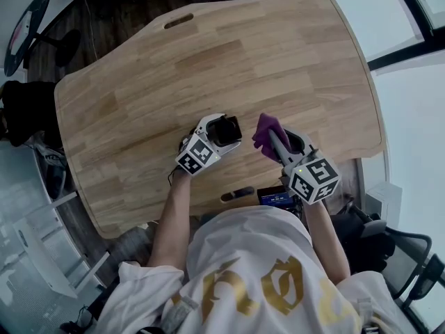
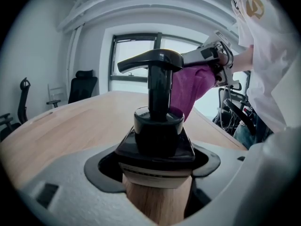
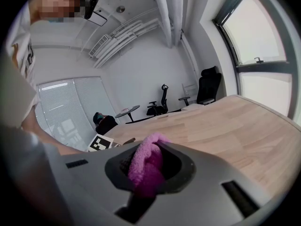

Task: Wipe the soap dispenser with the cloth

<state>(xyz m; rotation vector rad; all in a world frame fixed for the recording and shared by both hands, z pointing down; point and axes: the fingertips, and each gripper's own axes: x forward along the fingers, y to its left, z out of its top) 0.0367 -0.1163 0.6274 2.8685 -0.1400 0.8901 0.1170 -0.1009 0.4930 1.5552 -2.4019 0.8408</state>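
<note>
- Clearly, the dispenser (image 2: pixel 157 140) sits between your left gripper's (image 1: pixel 212 136) jaws. They are closed on its wood-look body just under the black shoulder, and the pump (image 2: pixel 155 60) stands out beyond the jaw tips.
- That hold is low on a smooth body. I judge that a hard sideways rub against the tall pump could lever the dispenser round or out of the jaws, dropping it toward the table (image 1: pixel 278 61).
- Your right gripper (image 1: pixel 281 148) is clamped on the purple cloth (image 2: pixel 190 86). A wad bulges between its jaws and a loose flap hangs ahead of them, just past the pump stem as seen from the left gripper. I can't tell whether it touches.
- If you press down on the spout, you may squirt soap onto the cloth or the table.
- The flap is slack and could snag under the spout. Pulling away would then tug the cloth out of the right jaws or the dispenser out of the left.
- Only a small part of the cloth is free, so if you come in too deep the right gripper's hard tips may scrape the dispenser instead of wiping it.
- The part of the body covered by the left jaws can't be wiped without a regrip. That regrip looks like the likeliest moment for a drop.
</note>
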